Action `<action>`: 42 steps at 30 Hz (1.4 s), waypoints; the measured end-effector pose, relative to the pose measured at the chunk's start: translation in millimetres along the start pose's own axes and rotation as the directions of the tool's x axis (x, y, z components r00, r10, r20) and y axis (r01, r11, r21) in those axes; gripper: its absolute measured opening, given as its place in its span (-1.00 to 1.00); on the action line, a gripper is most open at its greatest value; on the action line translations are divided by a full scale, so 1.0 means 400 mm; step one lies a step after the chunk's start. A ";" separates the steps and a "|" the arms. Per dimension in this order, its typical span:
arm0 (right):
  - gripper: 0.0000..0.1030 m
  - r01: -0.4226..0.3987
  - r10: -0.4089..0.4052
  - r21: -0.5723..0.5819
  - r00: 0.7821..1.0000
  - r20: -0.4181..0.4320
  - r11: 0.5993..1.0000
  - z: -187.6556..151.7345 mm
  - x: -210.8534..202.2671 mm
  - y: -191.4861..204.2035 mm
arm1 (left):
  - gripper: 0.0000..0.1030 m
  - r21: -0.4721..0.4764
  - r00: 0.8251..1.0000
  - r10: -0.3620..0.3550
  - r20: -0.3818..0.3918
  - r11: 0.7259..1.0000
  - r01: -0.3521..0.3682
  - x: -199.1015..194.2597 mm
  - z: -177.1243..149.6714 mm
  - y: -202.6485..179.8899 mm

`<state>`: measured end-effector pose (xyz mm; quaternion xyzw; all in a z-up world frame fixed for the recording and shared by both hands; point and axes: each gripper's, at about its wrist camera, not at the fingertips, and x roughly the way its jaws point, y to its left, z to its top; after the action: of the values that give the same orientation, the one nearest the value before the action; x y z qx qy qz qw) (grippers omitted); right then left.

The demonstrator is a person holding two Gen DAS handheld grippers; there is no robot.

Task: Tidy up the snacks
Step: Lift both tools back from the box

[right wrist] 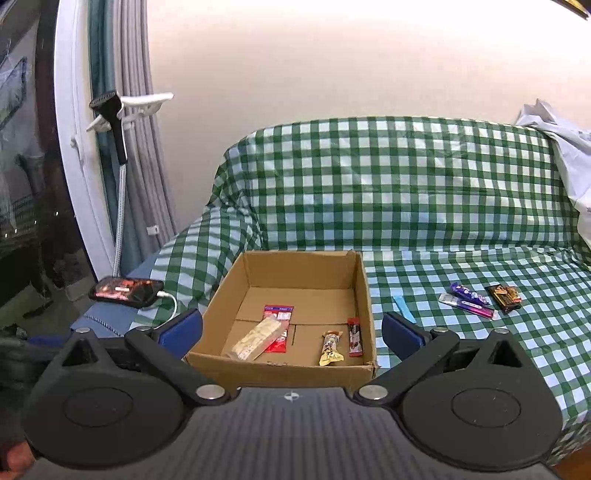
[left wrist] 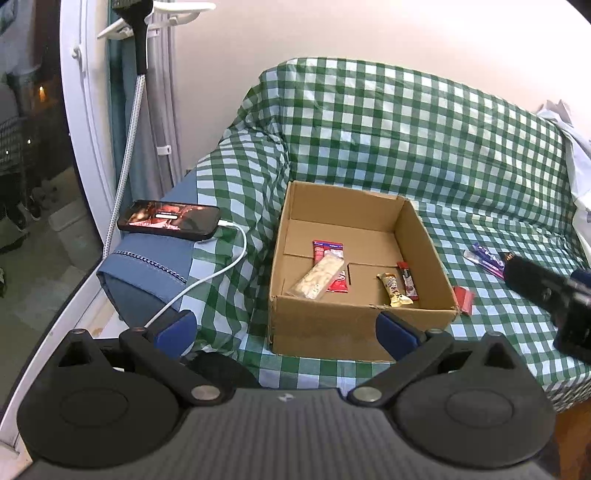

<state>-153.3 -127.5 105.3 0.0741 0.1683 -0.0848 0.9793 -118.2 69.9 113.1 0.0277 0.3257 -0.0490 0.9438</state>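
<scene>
An open cardboard box point(left wrist: 364, 325) point(right wrist: 364, 291) sits on the green checked cloth. Inside lie a pale cracker pack point(left wrist: 317, 277) point(right wrist: 258, 338) over a red packet point(left wrist: 330, 258) point(right wrist: 279, 317), a yellow bar point(left wrist: 394, 290) point(right wrist: 330, 347) and a thin red bar point(left wrist: 408, 280) point(right wrist: 354, 338). Right of the box lie purple wrappers point(right wrist: 467, 299) point(left wrist: 484, 258), a dark packet point(right wrist: 504, 297), a blue strip point(right wrist: 402, 308) and a red packet point(left wrist: 463, 300). My left gripper point(left wrist: 286, 332) is open and empty before the box. My right gripper point(right wrist: 291, 330) is open and empty; its body shows in the left wrist view point(left wrist: 546, 291).
A phone point(left wrist: 168, 218) point(right wrist: 125, 290) with a white charging cable lies on the blue sofa arm at left. A phone-holder stand point(left wrist: 135, 33) and curtains stand by the window. White cloth point(right wrist: 565, 147) hangs over the sofa back at right.
</scene>
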 end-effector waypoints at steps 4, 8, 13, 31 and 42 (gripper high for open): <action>0.99 0.000 0.000 0.002 1.000 0.023 1.000 -0.002 -0.032 -0.003 | 1.00 0.006 1.000 0.001 0.027 1.000 -0.001 -0.030 -0.006 -0.006; 0.99 -0.002 0.002 -0.007 0.999 0.037 1.000 -0.005 -0.050 0.002 | 1.00 0.017 0.999 -0.003 0.037 1.000 0.002 -0.043 -0.006 -0.011; 0.99 0.004 -0.004 -0.002 0.999 0.040 1.000 -0.008 -0.063 -0.003 | 1.00 0.031 0.999 -0.009 0.032 0.999 0.008 -0.046 -0.011 -0.022; 0.99 0.020 -0.021 0.047 1.000 0.017 0.999 -0.014 -0.037 -0.018 | 1.00 0.052 1.000 -0.011 -0.007 0.999 0.011 -0.015 -0.015 -0.032; 0.99 0.062 -0.060 0.082 0.998 -0.026 0.995 -0.022 0.028 -0.071 | 1.00 0.079 0.996 -0.013 -0.085 0.997 0.020 0.057 -0.011 -0.055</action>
<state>-151.2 -155.2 89.9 0.1102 0.1784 -0.1206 0.9703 -105.5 46.5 94.9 0.0649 0.3634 -0.0684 0.9269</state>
